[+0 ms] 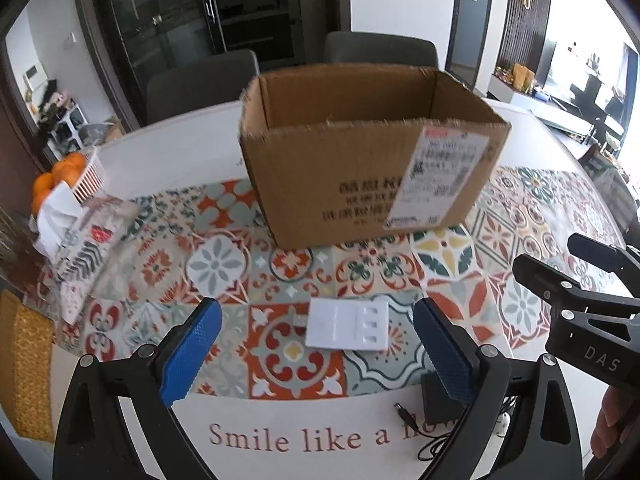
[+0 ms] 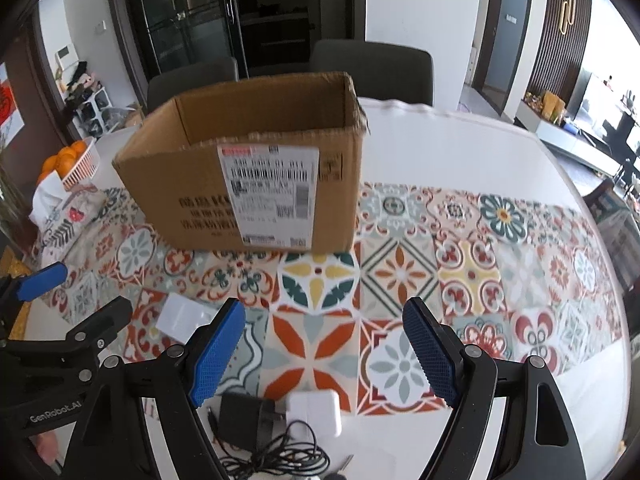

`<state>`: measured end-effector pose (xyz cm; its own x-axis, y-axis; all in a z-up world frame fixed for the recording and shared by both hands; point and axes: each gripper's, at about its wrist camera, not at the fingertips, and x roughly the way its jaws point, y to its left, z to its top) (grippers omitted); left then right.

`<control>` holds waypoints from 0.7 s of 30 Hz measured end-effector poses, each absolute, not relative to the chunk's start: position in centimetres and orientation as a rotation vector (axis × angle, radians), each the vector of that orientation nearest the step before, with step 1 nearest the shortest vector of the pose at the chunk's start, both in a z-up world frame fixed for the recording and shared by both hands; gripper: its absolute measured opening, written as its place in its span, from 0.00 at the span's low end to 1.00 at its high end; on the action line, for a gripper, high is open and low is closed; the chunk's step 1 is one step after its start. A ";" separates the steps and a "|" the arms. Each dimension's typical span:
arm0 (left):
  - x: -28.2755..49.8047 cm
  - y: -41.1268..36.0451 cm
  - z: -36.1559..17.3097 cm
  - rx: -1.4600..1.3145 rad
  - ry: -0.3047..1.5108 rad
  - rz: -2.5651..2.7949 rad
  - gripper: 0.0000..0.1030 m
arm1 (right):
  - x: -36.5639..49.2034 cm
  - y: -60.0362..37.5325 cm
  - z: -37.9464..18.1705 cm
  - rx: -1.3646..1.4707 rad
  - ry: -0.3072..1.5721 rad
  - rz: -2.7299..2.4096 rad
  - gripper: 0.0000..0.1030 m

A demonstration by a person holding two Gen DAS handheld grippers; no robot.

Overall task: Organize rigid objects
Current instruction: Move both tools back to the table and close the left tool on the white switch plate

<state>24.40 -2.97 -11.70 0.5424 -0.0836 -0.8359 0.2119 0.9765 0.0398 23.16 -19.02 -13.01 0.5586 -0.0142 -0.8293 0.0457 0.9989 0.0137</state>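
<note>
An open cardboard box (image 1: 360,152) (image 2: 248,176) with a shipping label stands on the patterned mat. A flat white socket plate (image 1: 347,323) (image 2: 180,316) lies on the mat in front of it, between and just beyond the blue pads of my left gripper (image 1: 318,320), which is open and empty. A black power adapter (image 2: 246,410) (image 1: 434,400) with a coiled cable (image 2: 276,456) and a white charger cube (image 2: 316,412) lie at the table's near edge, below my right gripper (image 2: 324,322), also open and empty.
A white basket of oranges (image 1: 76,176) (image 2: 74,162) and a patterned tissue pouch (image 1: 84,240) sit at the left. Two grey chairs (image 1: 200,84) stand behind the white table (image 2: 460,148). The other gripper's black frame (image 1: 592,300) shows at the right.
</note>
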 end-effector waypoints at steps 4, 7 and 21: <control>24.1 -2.9 -12.9 0.128 1.002 -0.210 0.95 | 22.6 -19.0 -14.2 0.047 1.013 -0.045 0.79; 24.0 -2.8 -13.7 0.124 1.013 -0.221 0.94 | 22.4 -19.0 -15.2 0.063 1.044 -0.055 0.79; 25.2 -3.3 -18.7 0.107 1.120 -0.278 0.91 | 22.5 -19.1 -19.2 0.058 1.132 -0.072 0.79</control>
